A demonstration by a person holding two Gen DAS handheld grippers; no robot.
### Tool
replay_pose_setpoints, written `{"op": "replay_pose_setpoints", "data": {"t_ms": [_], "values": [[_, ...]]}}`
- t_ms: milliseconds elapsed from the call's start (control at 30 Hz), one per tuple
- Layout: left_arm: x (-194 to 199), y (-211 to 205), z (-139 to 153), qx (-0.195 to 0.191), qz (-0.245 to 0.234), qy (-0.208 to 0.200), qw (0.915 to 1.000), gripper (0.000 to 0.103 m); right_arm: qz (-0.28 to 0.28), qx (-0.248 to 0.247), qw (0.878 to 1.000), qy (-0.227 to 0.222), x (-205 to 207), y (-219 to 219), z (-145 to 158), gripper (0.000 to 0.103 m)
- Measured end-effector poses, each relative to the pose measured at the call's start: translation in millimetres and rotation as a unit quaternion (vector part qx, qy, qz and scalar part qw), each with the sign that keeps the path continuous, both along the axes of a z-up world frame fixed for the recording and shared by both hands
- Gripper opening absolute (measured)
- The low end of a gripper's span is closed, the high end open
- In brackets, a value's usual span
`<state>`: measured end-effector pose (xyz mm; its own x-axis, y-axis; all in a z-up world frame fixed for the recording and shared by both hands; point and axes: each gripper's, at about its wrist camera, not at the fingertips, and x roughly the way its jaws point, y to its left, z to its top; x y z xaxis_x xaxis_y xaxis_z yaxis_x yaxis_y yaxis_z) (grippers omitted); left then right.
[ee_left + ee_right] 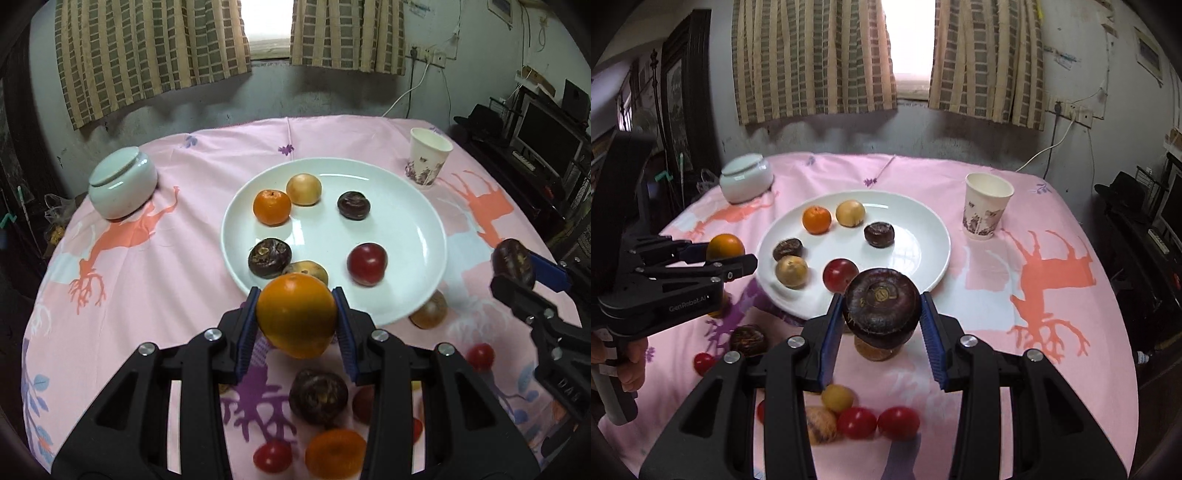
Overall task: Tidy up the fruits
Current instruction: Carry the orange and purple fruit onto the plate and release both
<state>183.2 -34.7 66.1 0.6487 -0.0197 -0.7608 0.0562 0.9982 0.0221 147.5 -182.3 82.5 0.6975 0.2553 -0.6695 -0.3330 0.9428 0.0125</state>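
wall [960, 133]: grey, stained | window [908, 37]: bright daylight | curtains [812, 59]: checked, parted | shelves [535, 122]: dark, right

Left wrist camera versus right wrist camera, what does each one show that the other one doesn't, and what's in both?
Only the left wrist view shows an orange fruit lying on the cloth near the bottom edge. Only the right wrist view shows the person's hand on the left hand-held gripper and a yellow round fruit on the cloth. Both show the white round plate with six fruits, the patterned paper cup, the white lidded ceramic jar, the held orange and the held dark brown round fruit.
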Motion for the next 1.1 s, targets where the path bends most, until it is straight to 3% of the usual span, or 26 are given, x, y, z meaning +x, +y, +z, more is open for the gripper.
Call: {"op": "replay_pose_setpoints", "data": {"t_ms": [333,400,433,467,500,700,1100], "values": [[46,2,-28,-0.02,0.005,0.034,0.9992,0.039,0.023,-0.028,0.999,0.039,52,25,-40,0.042],[50,1,-30,-0.025,0.009,0.037,0.999,0.045,0.022,-0.034,0.999,0.03,53,25,-42,0.045],[49,0,-29,-0.027,0.012,0.032,0.999,0.059,0.02,-0.037,0.999,0.026,53,25,-42,0.045],[46,0,-25,-0.028,0.015,0.022,0.9993,0.071,0.016,-0.039,0.999,0.024,52,24,-41,0.045],[42,-1,-22,-0.026,0.015,0.012,0.9995,0.074,0.015,-0.037,0.999,0.025,51,22,-41,0.045],[17,2,0,-0.028,0.005,-0.006,0.9996,0.076,0.011,-0.011,0.999,0.029,32,6,-28,0.045],[-54,13,14,-0.038,-0.001,-0.017,0.9991,0.083,-0.012,0.061,0.997,0.038,-39,-30,-5,0.052]]}}
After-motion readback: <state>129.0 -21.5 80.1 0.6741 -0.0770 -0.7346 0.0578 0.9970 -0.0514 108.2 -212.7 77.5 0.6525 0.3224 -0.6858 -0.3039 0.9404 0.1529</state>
